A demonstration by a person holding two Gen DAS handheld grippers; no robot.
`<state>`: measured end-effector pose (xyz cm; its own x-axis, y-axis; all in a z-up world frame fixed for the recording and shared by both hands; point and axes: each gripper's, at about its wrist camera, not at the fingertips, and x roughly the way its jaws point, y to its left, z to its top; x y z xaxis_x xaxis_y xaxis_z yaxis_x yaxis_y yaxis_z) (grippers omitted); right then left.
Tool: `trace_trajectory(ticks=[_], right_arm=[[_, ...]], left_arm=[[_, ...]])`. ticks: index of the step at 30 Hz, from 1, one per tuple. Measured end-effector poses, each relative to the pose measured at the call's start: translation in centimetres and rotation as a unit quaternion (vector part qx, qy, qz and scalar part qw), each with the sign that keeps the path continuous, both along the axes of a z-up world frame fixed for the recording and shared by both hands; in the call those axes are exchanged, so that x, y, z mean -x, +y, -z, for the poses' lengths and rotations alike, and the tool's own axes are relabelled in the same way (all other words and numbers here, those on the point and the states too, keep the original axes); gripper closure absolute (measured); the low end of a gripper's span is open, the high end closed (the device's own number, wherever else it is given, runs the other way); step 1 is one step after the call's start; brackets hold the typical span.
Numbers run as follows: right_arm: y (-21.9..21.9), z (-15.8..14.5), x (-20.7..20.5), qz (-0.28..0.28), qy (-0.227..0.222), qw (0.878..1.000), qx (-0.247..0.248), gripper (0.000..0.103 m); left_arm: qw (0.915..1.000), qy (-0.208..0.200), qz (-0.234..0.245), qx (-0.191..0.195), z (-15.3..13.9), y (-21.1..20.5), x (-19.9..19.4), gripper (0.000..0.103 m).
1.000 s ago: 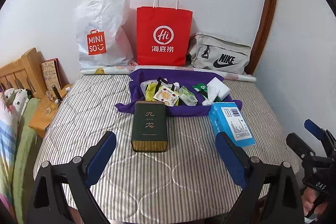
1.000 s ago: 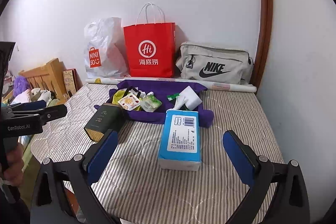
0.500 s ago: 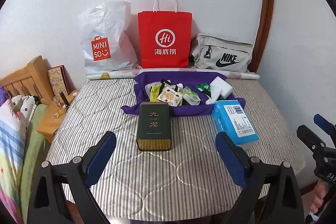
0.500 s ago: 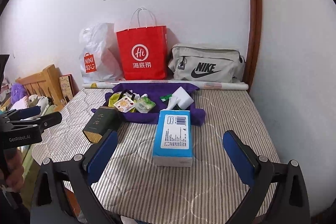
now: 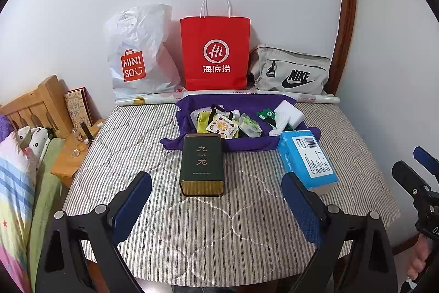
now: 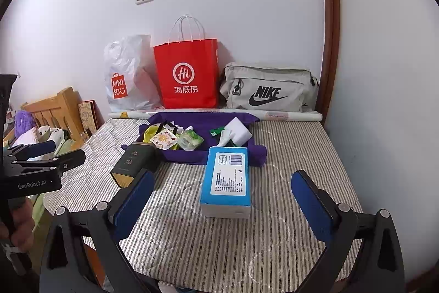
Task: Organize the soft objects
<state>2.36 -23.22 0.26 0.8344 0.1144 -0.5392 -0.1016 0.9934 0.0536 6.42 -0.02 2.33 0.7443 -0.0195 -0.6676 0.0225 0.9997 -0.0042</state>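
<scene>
A purple cloth (image 5: 247, 147) lies spread on the striped table, holding several small snack packets (image 5: 222, 125) and a white sponge (image 5: 289, 111). A dark green tin (image 5: 201, 164) lies just in front of it. To the tin's right is a blue tissue pack (image 5: 307, 158), which the right wrist view shows straight ahead (image 6: 226, 177). My left gripper (image 5: 216, 199) is open and empty, hovering short of the tin. My right gripper (image 6: 222, 191) is open and empty, just short of the tissue pack.
Against the back wall stand a white Miniso bag (image 5: 137, 54), a red paper bag (image 5: 215, 54) and a grey Nike pouch (image 5: 290, 70), with a rolled sheet (image 5: 227, 95) in front. A wooden headboard (image 5: 35, 103) and bedding are on the left.
Both grippers have drawn back a little from the table, so the objects look smaller and farther away. Nothing on the table has moved. Both stay open.
</scene>
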Motion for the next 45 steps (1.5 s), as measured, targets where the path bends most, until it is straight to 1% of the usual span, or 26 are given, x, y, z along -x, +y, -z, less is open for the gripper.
trace_trajectory(ticks=[45], right_arm=[[0.2,-0.8,1.1,0.002,-0.013,1.0,0.006,0.003]], left_arm=[[1.0,-0.003,0.001,0.0,-0.6,0.0,1.0,0.007]])
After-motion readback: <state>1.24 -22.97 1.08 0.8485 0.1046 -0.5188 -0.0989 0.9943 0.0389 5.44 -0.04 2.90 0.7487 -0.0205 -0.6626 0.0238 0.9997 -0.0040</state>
